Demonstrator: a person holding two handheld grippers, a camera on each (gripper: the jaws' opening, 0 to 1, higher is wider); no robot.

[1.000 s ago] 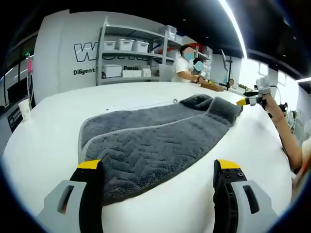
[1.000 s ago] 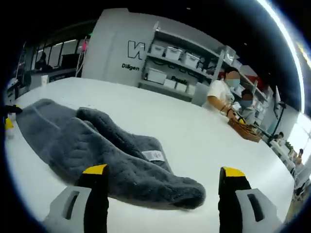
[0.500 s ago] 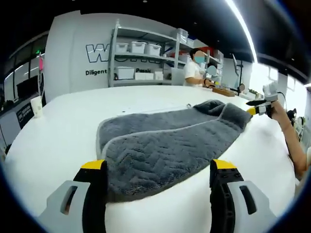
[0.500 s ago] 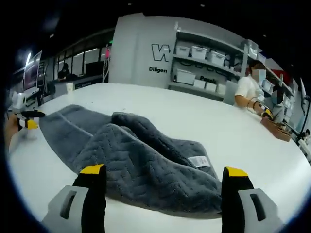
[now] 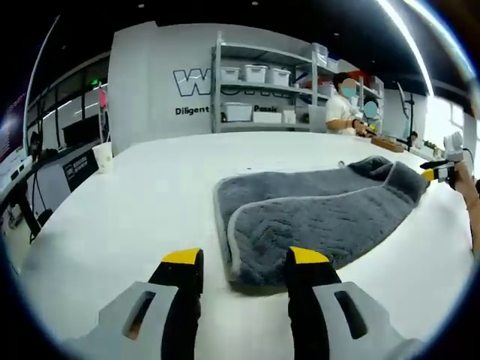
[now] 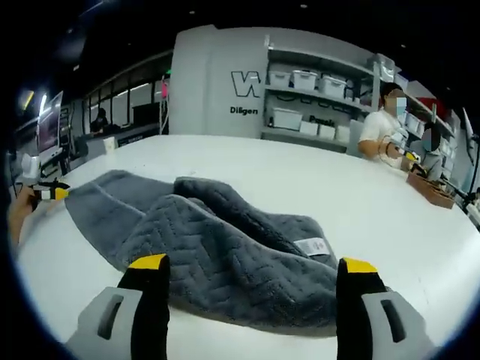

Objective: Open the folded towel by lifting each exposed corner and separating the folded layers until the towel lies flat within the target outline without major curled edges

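Note:
A dark grey towel with a herringbone weave and pale trim lies folded on the white table, one layer over another. My left gripper is open, its jaws standing narrowly on either side of the towel's near corner. In the right gripper view the towel is bunched in soft folds, with a white label on top. My right gripper is wide open, its jaws straddling the towel's near edge. The right gripper shows at the towel's far end, and the left gripper shows at the far left.
A paper cup stands near the table's left edge. Shelves with white bins line the back wall. People work at the far side by a brown basket. Bare table surrounds the towel.
The left gripper's jaws have narrowed around the towel's near corner, and its camera has swung left. The right gripper stays wide open over the towel's edge, nearly still.

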